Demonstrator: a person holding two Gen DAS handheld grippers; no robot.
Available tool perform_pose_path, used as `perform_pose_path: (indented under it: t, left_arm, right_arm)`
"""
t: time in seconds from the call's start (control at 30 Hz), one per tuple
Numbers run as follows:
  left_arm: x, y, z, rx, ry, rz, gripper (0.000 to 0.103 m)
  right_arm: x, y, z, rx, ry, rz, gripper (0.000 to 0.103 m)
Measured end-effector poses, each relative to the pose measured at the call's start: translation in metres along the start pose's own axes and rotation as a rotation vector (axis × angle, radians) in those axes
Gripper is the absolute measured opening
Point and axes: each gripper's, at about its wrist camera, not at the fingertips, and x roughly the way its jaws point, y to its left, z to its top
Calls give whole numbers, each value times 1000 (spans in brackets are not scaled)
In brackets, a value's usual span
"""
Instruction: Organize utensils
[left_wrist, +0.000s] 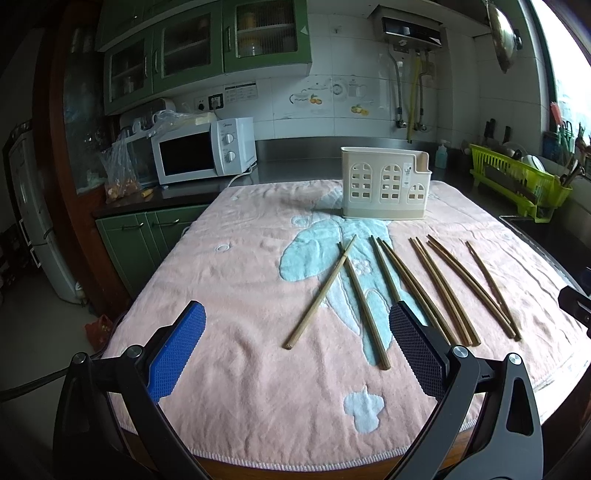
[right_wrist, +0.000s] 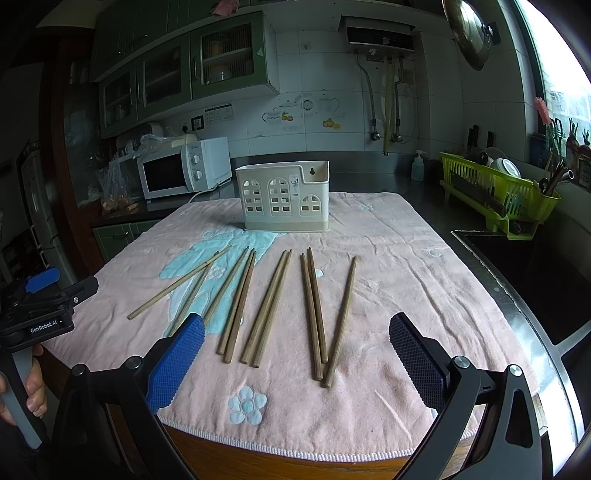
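The chopsticks (right_wrist: 273, 306) lie loose across the middle of the right wrist frame, fanned on the pink towel (right_wrist: 406, 266), with the cream utensil holder (right_wrist: 284, 199) upright just above them at frame centre. None looks to be in the holder yet. Your right gripper (right_wrist: 297, 354) hangs wide open and empty at the bottom of its frame; your left gripper (left_wrist: 297, 347) is equally spread, gripping nothing. For the first pick, take the separate stick at lower right, pinching near its thick end so it stays level, then tip it upright over a compartment. The readable writing is "GenRobot.AI" on the left tool's body, at the left edge of the right wrist frame. The microwave (right_wrist: 184, 170) badge is too small to read.
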Motion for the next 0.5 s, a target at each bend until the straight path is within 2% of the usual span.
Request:
perform_pose_path:
  t: [0.5]
  left_arm:
    - [4,2,3,-9,19,4,98]
  right_arm:
    - [0,-1,1,3,3,-2,97]
